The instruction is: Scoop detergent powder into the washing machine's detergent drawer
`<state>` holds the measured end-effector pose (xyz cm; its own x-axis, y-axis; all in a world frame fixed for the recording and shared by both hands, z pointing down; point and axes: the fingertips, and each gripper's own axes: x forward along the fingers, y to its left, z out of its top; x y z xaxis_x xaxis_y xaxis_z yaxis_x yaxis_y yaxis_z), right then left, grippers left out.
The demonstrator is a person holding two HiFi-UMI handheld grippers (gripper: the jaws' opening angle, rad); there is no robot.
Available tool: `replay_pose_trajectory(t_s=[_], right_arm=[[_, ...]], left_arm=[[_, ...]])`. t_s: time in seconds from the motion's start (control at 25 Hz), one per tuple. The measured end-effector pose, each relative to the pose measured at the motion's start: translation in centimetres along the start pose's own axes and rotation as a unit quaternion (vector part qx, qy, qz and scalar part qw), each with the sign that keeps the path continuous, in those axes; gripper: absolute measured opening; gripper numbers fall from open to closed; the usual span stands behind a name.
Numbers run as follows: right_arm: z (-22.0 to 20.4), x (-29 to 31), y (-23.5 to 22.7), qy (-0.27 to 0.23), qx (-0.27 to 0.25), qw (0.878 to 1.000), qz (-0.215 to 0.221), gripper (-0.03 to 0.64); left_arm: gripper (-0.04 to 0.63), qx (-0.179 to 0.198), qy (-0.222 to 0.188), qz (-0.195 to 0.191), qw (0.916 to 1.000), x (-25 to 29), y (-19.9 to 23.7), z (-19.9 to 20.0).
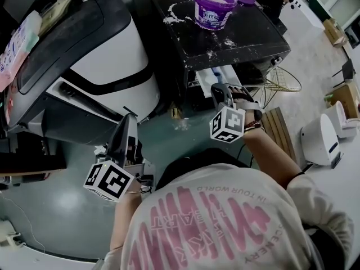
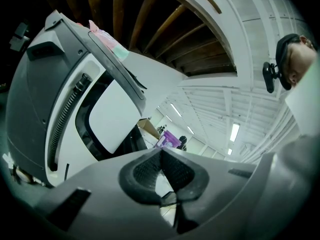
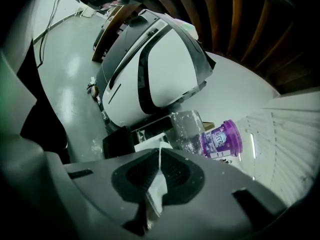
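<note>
Room: a grey-green floor (image 1: 56, 207) – a workshop, with a large white-and-black appliance (image 1: 112, 55) standing to the left of the washing machine.
Washing machine: the dark-topped washing machine (image 1: 236, 41) stood at the top of the head view, ahead of the person.
Detergent tub: a purple tub (image 1: 214, 7) sat open towards the back of the machine's top, with spilled powder (image 1: 171, 20) scattered beside it.
Detergent drawer: the drawer (image 1: 216, 79) was pulled out of the machine's front, just under the edge of its top.
Right gripper: the right gripper (image 1: 218, 90) was just in front of the drawer, tilted downward. Its jaws were pinched nearly together on a thin white piece (image 3: 156, 191) – probably the scoop's handle, though no bowl showed.
Left gripper: the left gripper (image 1: 129, 121) was held well away from the machine, off to its left. Its jaws were closed together with nothing between them.
Progress: tub open and drawer out, so the setup looked done. Whether any powder had reached the drawer could not be told, and scooping and tipping appeared to be what was left.
</note>
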<state>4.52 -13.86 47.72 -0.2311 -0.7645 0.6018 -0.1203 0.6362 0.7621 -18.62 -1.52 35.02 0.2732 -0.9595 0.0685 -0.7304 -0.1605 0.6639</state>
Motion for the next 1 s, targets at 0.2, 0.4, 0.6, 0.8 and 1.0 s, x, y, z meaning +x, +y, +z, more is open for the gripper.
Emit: replay_pose_trajectory(t_s=[0.2, 0.4, 0.6, 0.8, 1.0], right_arm=[[-0.1, -0.4, -0.4, -0.005, -0.011, 1.0, -0.028, 0.006], [0.2, -1.0, -1.0, -0.022, -0.016, 0.998, -0.053, 0.006], [-0.1, -1.5, -1.6, -0.044, 0.151, 0.987, -0.023, 0.008], [-2.2, -2.0, -3.9, -0.068, 0.472, 0.879, 0.015, 0.008], [-3.4, -2.9, -4.4, -0.102, 0.73, 0.672, 0.069, 0.006]], left_arm=[[0.002, -0.002, 0.003, 0.003, 1.0, 0.7, 0.1, 0.1], [0.002, -0.001, 0.004, -0.001, 1.0, 0.9, -0.3, 0.0], [0.002, -0.004, 0.0, -0.01, 0.9999, 1.0, -1.1, 0.3], [0.002, 0.008, 0.009, -0.013, 0.9999, 1.4, -1.5, 0.1], [0.002, 0.009, 0.014, -0.016, 0.9997, 2.2, -1.8, -0.2]])
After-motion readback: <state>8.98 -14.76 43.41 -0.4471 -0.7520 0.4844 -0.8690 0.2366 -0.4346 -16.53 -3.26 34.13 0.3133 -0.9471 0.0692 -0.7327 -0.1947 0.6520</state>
